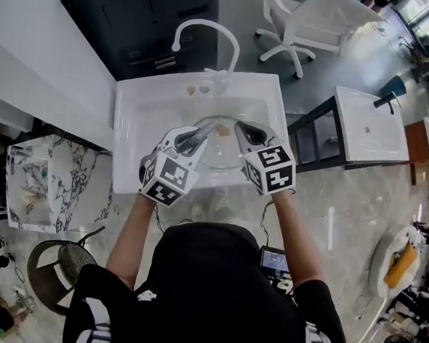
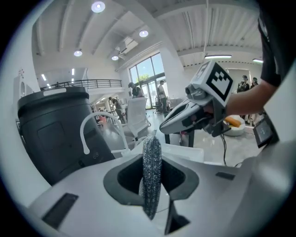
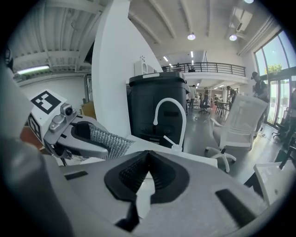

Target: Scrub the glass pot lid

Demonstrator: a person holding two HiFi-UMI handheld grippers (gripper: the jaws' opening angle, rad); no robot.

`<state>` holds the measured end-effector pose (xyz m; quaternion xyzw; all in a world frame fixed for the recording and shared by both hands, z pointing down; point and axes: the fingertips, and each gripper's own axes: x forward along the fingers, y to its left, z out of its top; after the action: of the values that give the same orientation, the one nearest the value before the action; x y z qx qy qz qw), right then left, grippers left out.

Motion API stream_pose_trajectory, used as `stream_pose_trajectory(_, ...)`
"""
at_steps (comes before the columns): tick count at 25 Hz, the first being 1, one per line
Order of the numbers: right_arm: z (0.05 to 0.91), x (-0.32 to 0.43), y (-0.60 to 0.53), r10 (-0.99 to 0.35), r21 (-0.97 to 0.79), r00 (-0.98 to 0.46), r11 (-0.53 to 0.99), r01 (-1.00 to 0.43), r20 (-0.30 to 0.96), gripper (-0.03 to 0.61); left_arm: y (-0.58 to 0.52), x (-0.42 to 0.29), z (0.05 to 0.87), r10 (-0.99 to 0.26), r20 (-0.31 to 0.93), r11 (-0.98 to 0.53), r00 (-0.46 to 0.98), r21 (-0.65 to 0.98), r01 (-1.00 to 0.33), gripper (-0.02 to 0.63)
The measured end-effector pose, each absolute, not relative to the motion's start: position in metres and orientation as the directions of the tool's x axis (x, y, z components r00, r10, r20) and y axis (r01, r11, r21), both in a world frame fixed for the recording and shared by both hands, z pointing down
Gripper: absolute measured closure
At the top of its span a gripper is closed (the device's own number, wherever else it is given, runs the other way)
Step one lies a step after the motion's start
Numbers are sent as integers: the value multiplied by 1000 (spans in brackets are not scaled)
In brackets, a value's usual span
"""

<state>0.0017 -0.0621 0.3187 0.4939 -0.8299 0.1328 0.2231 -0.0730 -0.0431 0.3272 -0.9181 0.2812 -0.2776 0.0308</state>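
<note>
At the far left a marble table (image 1: 41, 192) is seen on the floor, well apart from the white sink (image 1: 134, 117). A dark cabinet (image 1: 130, 14) is placed behind the sink's back edge. A curved white tap (image 1: 209, 31) is fixed at the middle of that back edge. The left gripper (image 1: 201, 135) is held up over the front half of the basin and is pointed forward and a little down. Its jaws are squeezed tight on a grey sparkly scrubber (image 2: 151, 171). The scrubber is stood on its thin edge between the pads and is poked out past the tips. The glass pot lid (image 1: 219, 153) is laid flat in the bottom of the basin, nearer the front edge than the tap. It is seen below and between the two grippers, and it is touched by neither of them. The right gripper (image 1: 248, 131) is held just beside the left one, at about the same height, with the two sets of tips near each other. Its jaws are pressed together and nothing is held in them. A white chair (image 1: 305, 23) is parked beyond the sink's back right corner. A second white sink (image 1: 363, 144) is set well apart at the right.
</note>
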Motion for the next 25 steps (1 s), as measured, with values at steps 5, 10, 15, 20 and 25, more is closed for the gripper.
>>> stream_pose_trajectory(5,285,-12,-50,-806,32,-411,467,-884,425,580,-36,-82,283,-586,369,-808,722,-198,-555,537)
stream_pose_trajectory(10,259,-19,-41,-832,57,-412,463,-884,371,580,-24,-87,258,-614,309,-789,726,-227,-571,537)
stream_pose_trajectory(15,242,-25,-33,-845,79,-415,464,-882,337,580,-16,-89,238,-624,239,-782,744,-201,-590,537)
stream_pose_trajectory(20,218,-26,-32,-863,94,-419,460,-883,282,580,-19,-94,217,-655,192,-755,731,-185,-629,537)
stream_pose_trajectory(25,198,-23,-25,-871,100,-430,462,-881,240,580,-11,-91,197,-669,153,-743,728,-168,-648,537)
